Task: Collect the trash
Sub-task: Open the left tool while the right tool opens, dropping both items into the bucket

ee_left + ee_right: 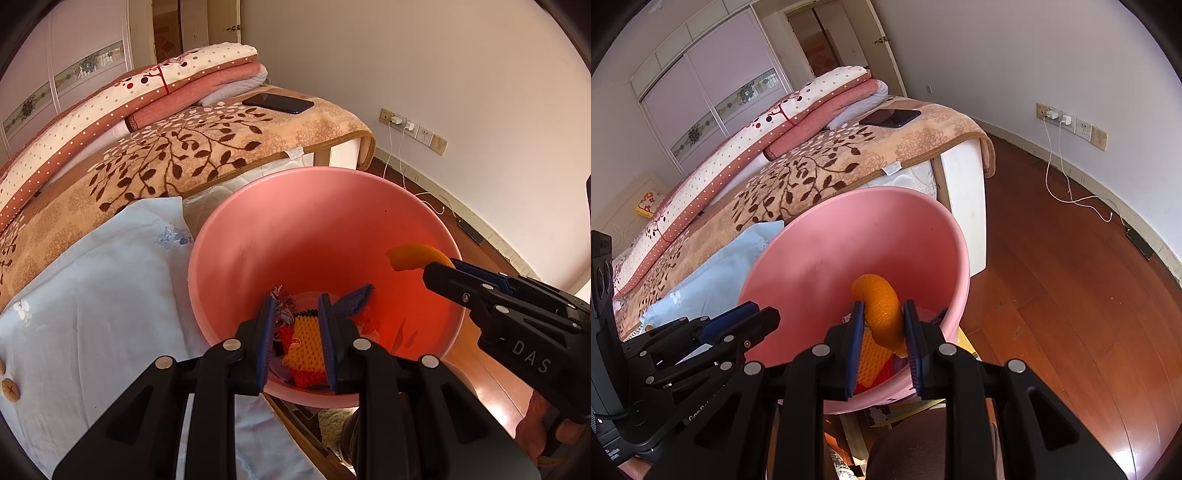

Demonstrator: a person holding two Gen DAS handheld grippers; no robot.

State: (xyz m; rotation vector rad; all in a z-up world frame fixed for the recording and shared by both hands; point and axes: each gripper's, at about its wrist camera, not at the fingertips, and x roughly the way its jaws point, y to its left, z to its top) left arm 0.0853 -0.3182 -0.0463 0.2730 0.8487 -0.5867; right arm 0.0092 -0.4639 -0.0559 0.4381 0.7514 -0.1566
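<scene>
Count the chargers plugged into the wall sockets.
2. Both white chargers sit side by side on the socket strip on the right wall: one nearer the door, the other just right of it. A cable hangs from each down to the floor.

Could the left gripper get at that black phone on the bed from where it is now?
Probably not without moving: the left gripper hangs open over the pink bin, and the phone lies far off across the blanket, though nothing blocks the way.
</scene>
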